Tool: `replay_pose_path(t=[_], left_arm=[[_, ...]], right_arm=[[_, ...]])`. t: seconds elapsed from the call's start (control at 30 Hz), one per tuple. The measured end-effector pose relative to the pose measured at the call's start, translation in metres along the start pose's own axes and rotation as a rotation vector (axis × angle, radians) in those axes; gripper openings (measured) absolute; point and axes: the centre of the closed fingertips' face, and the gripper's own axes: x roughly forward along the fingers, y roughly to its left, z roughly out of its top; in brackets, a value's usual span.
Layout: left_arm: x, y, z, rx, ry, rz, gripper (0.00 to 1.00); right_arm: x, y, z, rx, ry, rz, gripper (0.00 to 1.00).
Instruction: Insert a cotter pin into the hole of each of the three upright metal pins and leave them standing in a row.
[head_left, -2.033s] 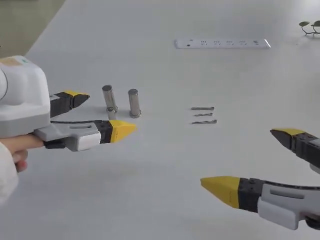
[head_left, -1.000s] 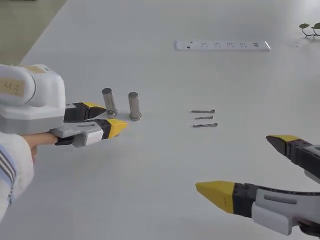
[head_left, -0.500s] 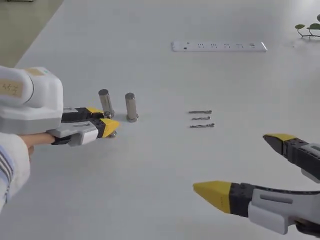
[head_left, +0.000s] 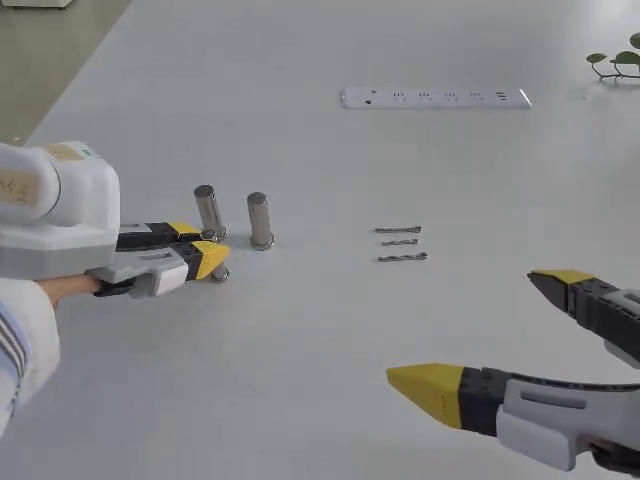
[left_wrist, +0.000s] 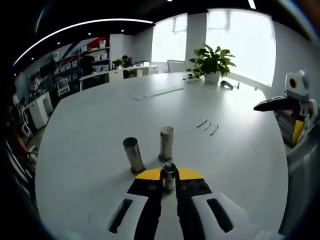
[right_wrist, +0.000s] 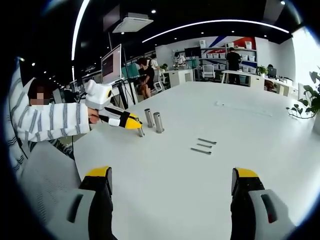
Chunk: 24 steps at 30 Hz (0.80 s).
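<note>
Two steel pins stand upright side by side on the white table. A third, shorter-looking pin is upright between the jaws of my left gripper, which is shut on it; its foot shows under the yellow tips. The standing pair is just beyond that gripper. Three cotter pins lie in a stack to the right. My right gripper hangs open over the near right of the table, holding nothing. From its view the left gripper sits by the pins.
A white power strip lies at the far side of the table. A potted plant stands at the far right corner. The person's striped sleeve is at the left. Bare table stretches between the two grippers.
My left gripper moved in on the nearest pin and its jaws closed around it. The right gripper stayed open and nearly still.
</note>
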Motion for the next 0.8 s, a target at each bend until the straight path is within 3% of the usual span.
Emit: replay_pose_path(t=[0.27,0.63,0.8], left_arm=[[-0.001,0.004,0.0,0.012,0.007,0.038,0.05],[-0.004,-0.007,0.008,-0.004,0.001,0.008,0.05],[-0.006,-0.016,0.013,0.024,-0.012,0.004,0.05]], right_arm=[[0.0,0.0,-0.001,0.003,0.002,0.001,0.98],[-0.002,0.001,0.003,0.007,-0.018,0.004,0.98],[-0.003,0.002,0.002,0.002,-0.013,0.006,0.98]])
